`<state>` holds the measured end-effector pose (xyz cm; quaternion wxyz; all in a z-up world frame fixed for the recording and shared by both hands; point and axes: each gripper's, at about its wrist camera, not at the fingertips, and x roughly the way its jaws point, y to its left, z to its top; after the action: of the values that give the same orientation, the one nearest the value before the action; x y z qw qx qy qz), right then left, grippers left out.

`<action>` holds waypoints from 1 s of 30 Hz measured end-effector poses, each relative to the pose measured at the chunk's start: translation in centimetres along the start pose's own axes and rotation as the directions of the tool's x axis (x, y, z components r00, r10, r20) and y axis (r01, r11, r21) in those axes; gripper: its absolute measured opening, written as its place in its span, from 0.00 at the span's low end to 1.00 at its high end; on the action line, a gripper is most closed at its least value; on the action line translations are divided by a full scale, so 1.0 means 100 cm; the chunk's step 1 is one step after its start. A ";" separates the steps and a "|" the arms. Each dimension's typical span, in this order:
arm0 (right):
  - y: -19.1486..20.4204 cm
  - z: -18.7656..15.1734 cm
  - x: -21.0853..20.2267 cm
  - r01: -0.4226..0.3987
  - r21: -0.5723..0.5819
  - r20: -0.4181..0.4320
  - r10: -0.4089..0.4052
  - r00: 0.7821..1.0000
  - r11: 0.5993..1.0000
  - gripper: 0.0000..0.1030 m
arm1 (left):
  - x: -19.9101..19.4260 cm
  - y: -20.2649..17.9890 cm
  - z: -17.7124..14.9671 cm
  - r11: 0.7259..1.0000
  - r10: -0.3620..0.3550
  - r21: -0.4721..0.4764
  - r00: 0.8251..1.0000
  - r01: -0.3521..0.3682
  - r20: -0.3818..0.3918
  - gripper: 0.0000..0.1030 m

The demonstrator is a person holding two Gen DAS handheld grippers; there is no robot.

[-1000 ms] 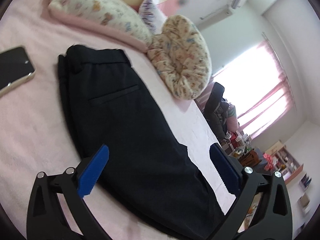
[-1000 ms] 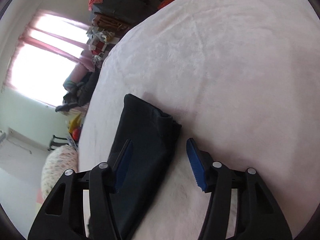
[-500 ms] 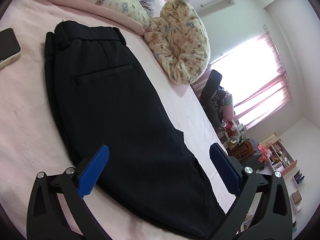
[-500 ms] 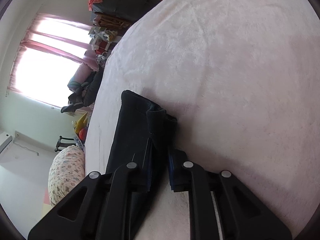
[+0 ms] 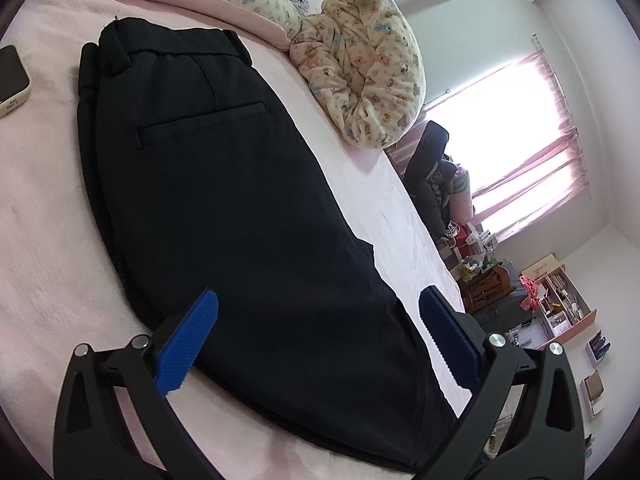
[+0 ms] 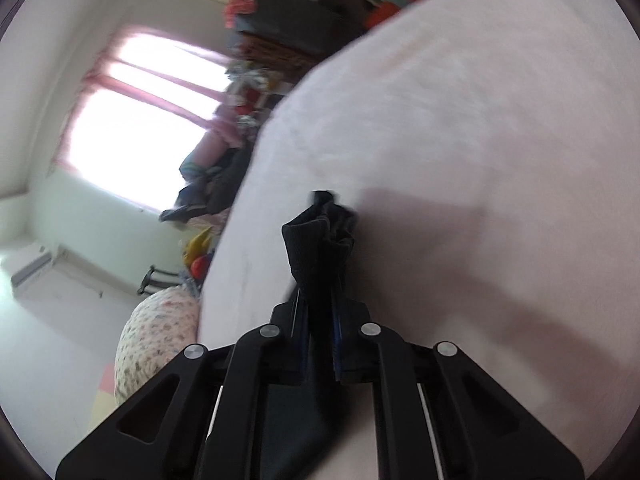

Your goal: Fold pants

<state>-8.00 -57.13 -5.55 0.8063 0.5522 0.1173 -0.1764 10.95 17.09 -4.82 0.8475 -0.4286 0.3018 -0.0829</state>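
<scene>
Gripping the hem end of the black pants (image 6: 320, 236), our right tool (image 6: 318, 344) has its jaws pressed together on a bunched wad of cloth, lifted off the pink bed (image 6: 480, 140). That view is blurred, so we cannot tell how many layers are caught. We judge the main risk to be a shallow pinch: if only the top layer is held, the leg beneath could slide out as the hem is carried toward the waistband (image 5: 172, 40), leaving a skewed fold. A second risk is the whole garment dragging across the bed, since nothing pins it.

Our left tool (image 5: 316, 336) hangs with jaws spread wide, holding nothing, just above the pants (image 5: 224, 200) near the thigh; we cannot tell whether its blue fingers (image 5: 188, 340) touch the cloth. From that tool, the pants stretch flat away to the waistband, back pocket facing up. A phone (image 5: 12, 80) lies on the bed beside the waistband, close enough to be buried by the fold.
</scene>
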 end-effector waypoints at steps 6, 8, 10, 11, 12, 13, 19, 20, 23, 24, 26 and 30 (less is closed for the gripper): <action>0.066 -0.016 -0.003 -0.126 -0.151 -0.030 0.123 0.992 0.980 0.09 | 0.001 0.002 -0.001 1.000 0.011 -0.001 1.000 -0.011 -0.018 0.98; 0.089 -0.027 -0.001 -0.181 -0.186 -0.062 0.172 0.983 0.966 0.09 | 0.002 0.002 -0.001 1.000 0.020 0.008 0.999 -0.019 -0.026 0.98; 0.112 -0.041 0.003 -0.232 -0.220 -0.106 0.213 0.971 0.947 0.09 | 0.002 0.001 -0.002 0.999 0.029 0.019 0.999 -0.028 -0.030 0.98; 0.123 -0.049 0.005 -0.254 -0.239 -0.130 0.229 0.965 0.937 0.09 | 0.003 0.000 -0.003 0.999 0.031 0.022 0.999 -0.031 -0.030 0.98; 0.134 -0.059 0.006 -0.279 -0.258 -0.158 0.245 0.957 0.925 0.09 | 0.003 0.001 -0.003 0.999 0.033 0.023 0.999 -0.032 -0.030 0.98; 0.145 -0.068 0.009 -0.301 -0.276 -0.184 0.257 0.949 0.913 0.09 | 0.003 0.001 -0.003 0.999 0.033 0.022 0.999 -0.033 -0.031 0.98; 0.200 -0.153 0.045 -0.423 -0.324 -0.394 0.285 0.874 0.846 0.09 | 0.001 0.003 -0.003 1.000 0.026 0.009 0.999 -0.025 -0.035 0.98; 0.208 -0.172 0.053 -0.441 -0.327 -0.434 0.281 0.856 0.836 0.09 | 0.001 0.003 -0.003 1.000 0.025 0.008 0.999 -0.024 -0.035 0.98; 0.219 -0.213 0.075 -0.450 -0.340 -0.508 0.241 0.827 0.825 0.09 | 0.000 0.004 -0.003 1.000 0.021 0.004 0.999 -0.021 -0.038 0.98; 0.219 -0.224 0.080 -0.449 -0.341 -0.524 0.229 0.820 0.826 0.09 | 0.001 0.004 -0.003 1.000 0.022 0.005 0.999 -0.022 -0.038 0.98; 0.217 -0.246 0.093 -0.444 -0.330 -0.560 0.206 0.802 0.833 0.09 | 0.001 0.003 -0.003 1.000 0.023 0.005 0.999 -0.023 -0.040 0.98; 0.211 -0.276 0.106 -0.430 -0.339 -0.594 0.164 0.788 0.837 0.09 | 0.001 0.003 -0.003 1.000 0.029 0.003 0.999 -0.029 -0.042 0.98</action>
<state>10.48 -26.16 -1.72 0.8637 0.3848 0.2872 0.1531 10.79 17.00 -5.19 0.8425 -0.4216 0.3258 -0.0800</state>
